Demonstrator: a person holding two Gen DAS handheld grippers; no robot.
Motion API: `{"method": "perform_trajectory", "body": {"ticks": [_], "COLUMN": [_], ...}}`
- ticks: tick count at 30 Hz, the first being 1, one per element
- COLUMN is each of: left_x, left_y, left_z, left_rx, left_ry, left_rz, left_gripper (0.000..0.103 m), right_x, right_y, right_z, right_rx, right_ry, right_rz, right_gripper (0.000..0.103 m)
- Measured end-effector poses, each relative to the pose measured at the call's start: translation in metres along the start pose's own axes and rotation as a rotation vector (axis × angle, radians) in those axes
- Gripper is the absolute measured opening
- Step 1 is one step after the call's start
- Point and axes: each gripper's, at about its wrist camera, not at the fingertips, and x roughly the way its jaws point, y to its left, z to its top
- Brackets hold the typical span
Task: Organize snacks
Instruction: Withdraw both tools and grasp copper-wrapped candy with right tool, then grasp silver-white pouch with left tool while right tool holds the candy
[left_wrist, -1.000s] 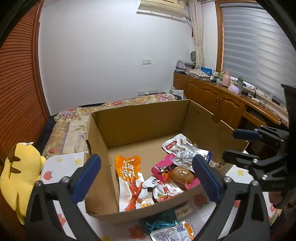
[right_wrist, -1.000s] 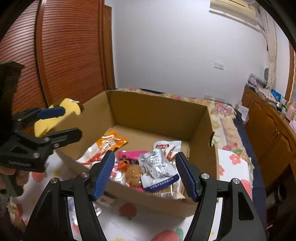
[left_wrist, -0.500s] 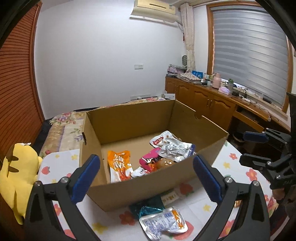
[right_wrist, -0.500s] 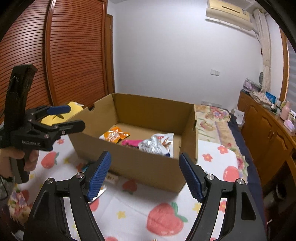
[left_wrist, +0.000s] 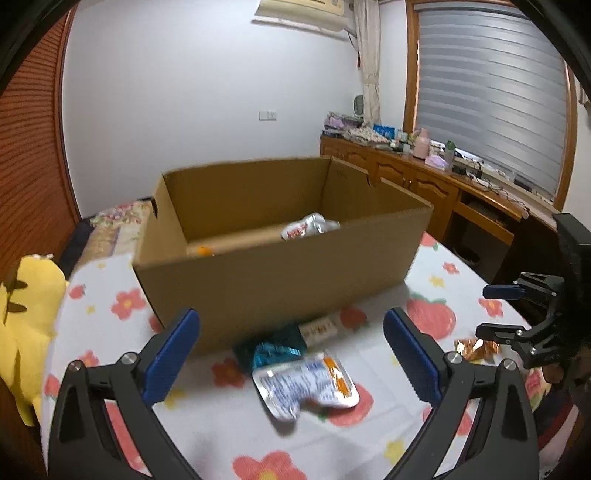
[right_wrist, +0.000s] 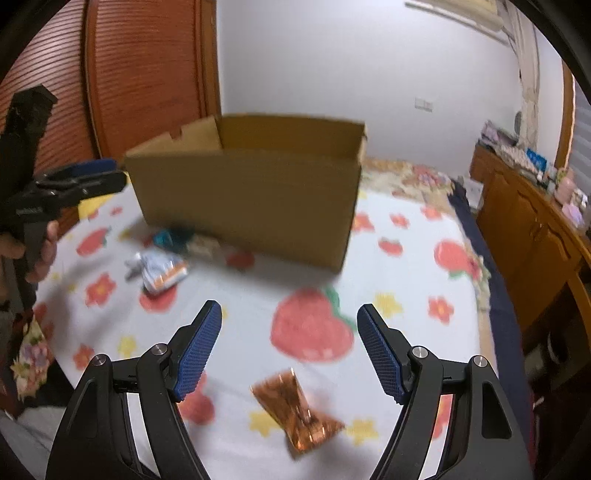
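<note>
Both grippers are pulled back from the open brown cardboard box (left_wrist: 280, 258), likely to go after the snacks outside it. The box sits on a white cloth w/ strawberry and flower print (right_wrist: 399, 266), apparently a bed; a yellow plush toy (left_wrist: 26, 321) lies at its left edge.

Left gripper (left_wrist: 291, 354): jaws wide open, holding nothing, pointed at a white-and-orange foil snack pouch (left_wrist: 306, 384) lying flat on the cloth just in front of the box. A crumpled teal wrapper (left_wrist: 273, 347) and a small pale labelled packet (left_wrist: 319, 328) lie against the box's front wall, touching or nearly so. Probably the pouch is next for this side, since it's centred between the jaws.

Right gripper (right_wrist: 290, 350): jaws also spread wide, empty, hovering over a shiny copper-orange foil packet (right_wrist: 295, 410), well apart from the box and the other loose snacks. The packet lies near-centred below the jaws, so a grab looks set up.

Inside the box, a silver-and-red packet (left_wrist: 306, 229) and a bit of something orange (left_wrist: 205, 251) show above the front wall; other contents are hidden. Task looks partly done: at least four items remain outside.
</note>
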Motion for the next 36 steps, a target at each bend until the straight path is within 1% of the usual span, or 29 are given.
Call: {"method": "perform_trajectory", "body": {"ticks": [2, 4, 6, 7, 11, 16, 17, 19, 22, 23, 24, 29, 32, 36], "left_x": [0.003, 0.005, 0.005, 0.006, 0.006, 0.010, 0.012, 0.014, 0.016, 0.017, 0.018, 0.021, 0.025, 0.030], "left_y": [-0.001, -0.003, -0.003, -0.003, -0.002, -0.002, -0.002, -0.001, -0.001, -0.001, -0.001, -0.002, -0.001, -0.001], "left_z": [-0.010, -0.018, -0.025, -0.029, -0.039, -0.048, -0.049, -0.052, -0.053, -0.054, -0.054, -0.056, -0.054, -0.050], "left_rx": [0.005, 0.003, -0.005, -0.010, -0.028, -0.023, -0.022, -0.018, -0.016, -0.016, -0.015, 0.009, 0.032, 0.069], "left_ry": [0.026, 0.036, 0.043, 0.049, 0.061, 0.086, 0.092, 0.102, 0.116, 0.123, 0.127, 0.150, 0.176, 0.203], "left_rz": [-0.009, -0.016, -0.031, -0.038, -0.045, -0.035, -0.032, -0.024, -0.015, -0.013, -0.012, -0.001, -0.005, 0.008], "left_gripper": [0.100, 0.100, 0.100, 0.100, 0.099, 0.099, 0.099, 0.099, 0.099, 0.099, 0.099, 0.099, 0.099, 0.099], "right_x": [0.005, 0.008, 0.012, 0.012, 0.014, 0.014, 0.015, 0.015, 0.015, 0.015, 0.015, 0.019, 0.019, 0.020], "right_y": [-0.001, -0.001, -0.002, -0.003, -0.005, -0.005, -0.005, -0.004, -0.003, -0.002, -0.001, -0.001, 0.000, 0.002], "right_z": [-0.009, -0.019, -0.028, -0.031, -0.040, -0.045, -0.046, -0.046, -0.045, -0.044, -0.044, -0.040, -0.034, -0.021], "right_rx": [-0.003, -0.010, -0.013, -0.014, -0.005, -0.018, -0.019, -0.027, -0.041, -0.044, -0.047, -0.028, -0.013, 0.004], "right_ry": [0.032, 0.060, 0.089, 0.097, 0.122, 0.136, 0.136, 0.136, 0.137, 0.138, 0.138, 0.134, 0.113, 0.076], "right_rz": [0.008, 0.011, 0.019, 0.020, 0.035, 0.031, 0.028, 0.017, 0.014, 0.016, 0.016, 0.025, 0.028, 0.031], "right_gripper": [0.072, 0.070, 0.065, 0.063, 0.061, 0.059, 0.057, 0.051, 0.032, 0.024, 0.022, 0.020, 0.020, 0.020]}}
